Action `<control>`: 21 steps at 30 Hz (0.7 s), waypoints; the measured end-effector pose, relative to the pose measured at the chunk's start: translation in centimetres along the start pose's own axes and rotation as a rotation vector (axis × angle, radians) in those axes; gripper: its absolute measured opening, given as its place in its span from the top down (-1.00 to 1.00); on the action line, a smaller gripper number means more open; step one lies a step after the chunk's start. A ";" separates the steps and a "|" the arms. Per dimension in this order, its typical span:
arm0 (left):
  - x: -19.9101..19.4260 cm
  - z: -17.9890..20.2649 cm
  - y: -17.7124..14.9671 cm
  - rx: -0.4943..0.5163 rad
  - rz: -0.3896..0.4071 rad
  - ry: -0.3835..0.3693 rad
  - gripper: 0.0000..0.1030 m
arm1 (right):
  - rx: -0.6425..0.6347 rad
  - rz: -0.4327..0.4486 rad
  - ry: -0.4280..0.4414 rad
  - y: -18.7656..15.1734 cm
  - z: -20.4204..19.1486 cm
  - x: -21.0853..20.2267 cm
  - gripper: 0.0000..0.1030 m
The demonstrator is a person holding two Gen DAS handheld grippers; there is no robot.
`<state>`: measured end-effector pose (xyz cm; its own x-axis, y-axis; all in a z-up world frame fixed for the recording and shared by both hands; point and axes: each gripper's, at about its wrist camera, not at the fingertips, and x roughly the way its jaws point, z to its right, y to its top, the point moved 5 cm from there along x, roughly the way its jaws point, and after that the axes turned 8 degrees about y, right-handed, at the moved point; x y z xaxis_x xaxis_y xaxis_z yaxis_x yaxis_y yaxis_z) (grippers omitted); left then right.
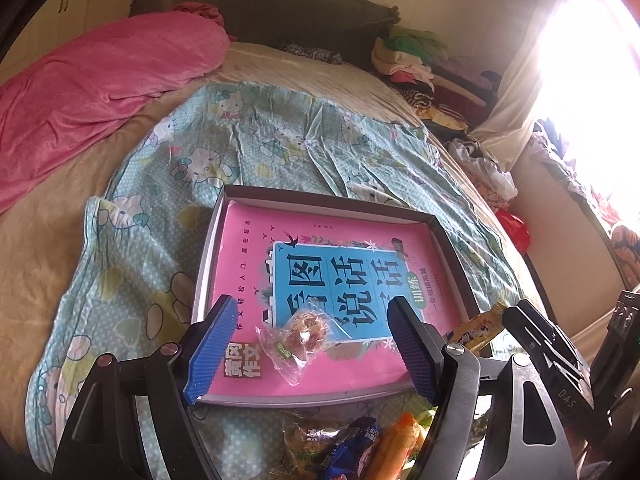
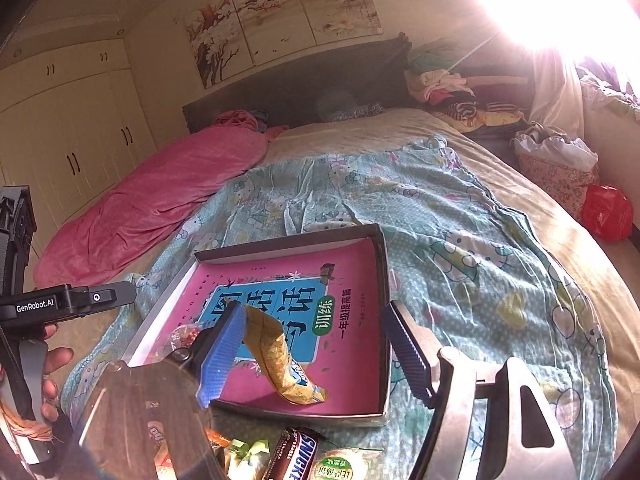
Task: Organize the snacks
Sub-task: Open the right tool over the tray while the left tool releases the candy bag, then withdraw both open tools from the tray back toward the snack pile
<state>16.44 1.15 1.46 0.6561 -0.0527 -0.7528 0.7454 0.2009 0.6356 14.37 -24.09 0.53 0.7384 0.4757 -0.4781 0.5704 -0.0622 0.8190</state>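
The right gripper (image 2: 316, 360) stood released, jaws parted around a yellow snack packet (image 2: 280, 364) resting in the shallow box (image 2: 380, 320). The left gripper (image 1: 312, 352) hung open above a clear-wrapped candy (image 1: 298, 340) lying on the pink book (image 1: 248, 248) there. More snacks (image 2: 296, 458) waited on the blanket (image 2: 460, 240).

The left gripper (image 1: 310, 354) points forward and downward, its two blue ribbed fingers (image 1: 212, 352) spread wide apart with nothing pressed between the pads. The right gripper (image 2: 316, 354) also tilts downward, its jaws parted and its pads clear of any grip. In the right wrist view, at about nine o'clock, a hand (image 2: 50, 376) wraps bare fingers round the black handle of the left gripper.
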 end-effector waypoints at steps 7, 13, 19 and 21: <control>-0.2 -0.1 -0.8 0.011 -0.013 -0.001 -0.52 | 0.008 0.007 -0.010 0.0 0.4 -0.6 -0.40; 0.1 0.2 -1.9 0.028 -0.038 -0.008 -0.52 | 0.003 -0.041 -0.067 -0.7 1.0 0.2 -0.41; 0.2 0.7 -2.5 0.045 -0.051 -0.010 -0.52 | 0.019 -0.092 -0.117 -1.5 2.4 1.6 -0.41; 0.3 0.8 -2.6 0.048 -0.054 -0.011 -0.52 | 0.015 -0.106 -0.132 -1.7 2.7 2.2 -0.41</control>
<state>14.77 -0.19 -0.28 0.6159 -0.0725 -0.7845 0.7844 0.1500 0.6019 16.01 -25.34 -2.81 0.7137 0.3611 -0.6002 0.6526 -0.0316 0.7570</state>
